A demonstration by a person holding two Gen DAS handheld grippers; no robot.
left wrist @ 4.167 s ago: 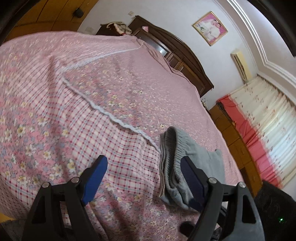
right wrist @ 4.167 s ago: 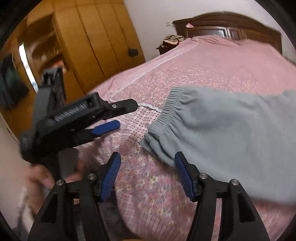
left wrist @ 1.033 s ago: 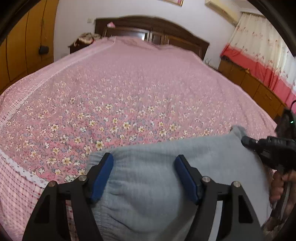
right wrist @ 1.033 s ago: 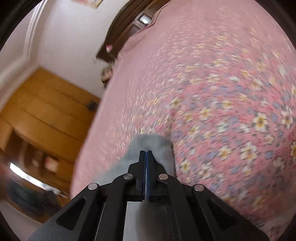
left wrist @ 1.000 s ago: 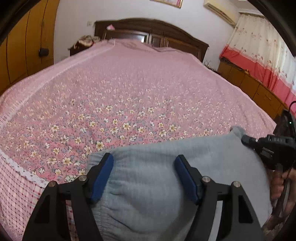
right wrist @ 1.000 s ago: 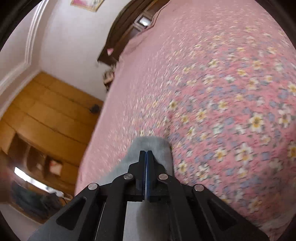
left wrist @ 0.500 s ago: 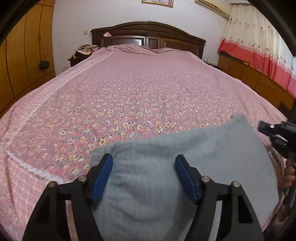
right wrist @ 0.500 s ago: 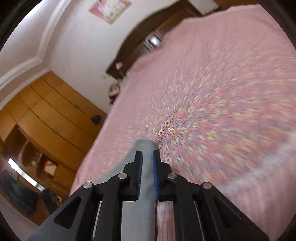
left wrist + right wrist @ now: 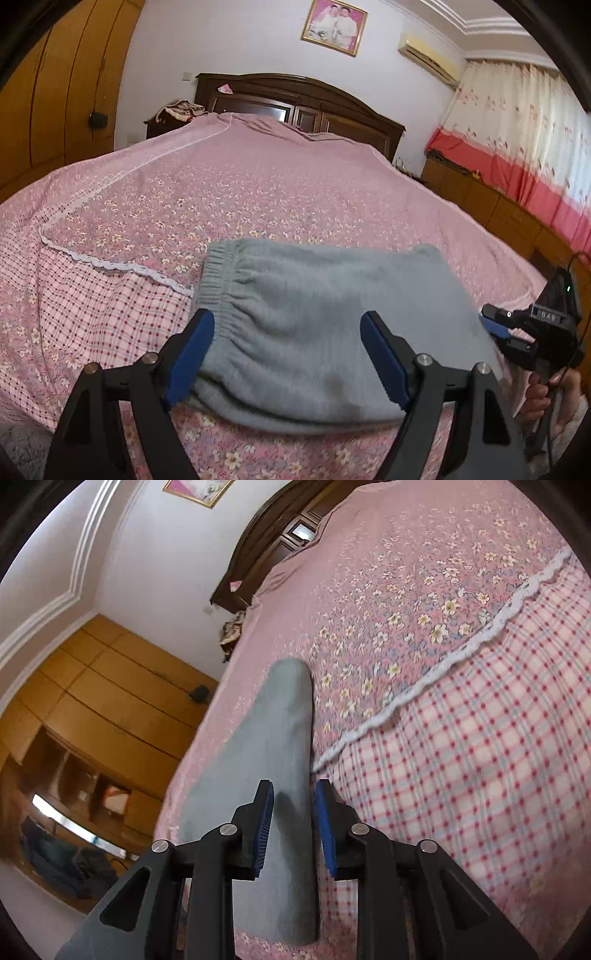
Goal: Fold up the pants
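Note:
The grey pants [image 9: 325, 317] lie folded on the pink floral bedspread [image 9: 229, 192] near the bed's front edge, elastic waistband at the left. My left gripper [image 9: 286, 354] is open, its blue pads hovering over the near part of the pants and holding nothing. My right gripper [image 9: 293, 827] is open a little, its jaws on either side of the pants' edge [image 9: 273, 738] without pinching it. It also shows in the left wrist view [image 9: 495, 325] at the pants' right side.
A dark wooden headboard [image 9: 295, 99] stands at the far end of the bed. Wooden wardrobes [image 9: 48, 103] line the left wall, a low cabinet and curtains [image 9: 517, 155] the right. A white lace strip [image 9: 110, 264] crosses the bedspread beside the waistband.
My right gripper was shut on the pants' edge a second ago and has opened and let go. The left gripper has drawn back, staying open. The pants now lie flat.

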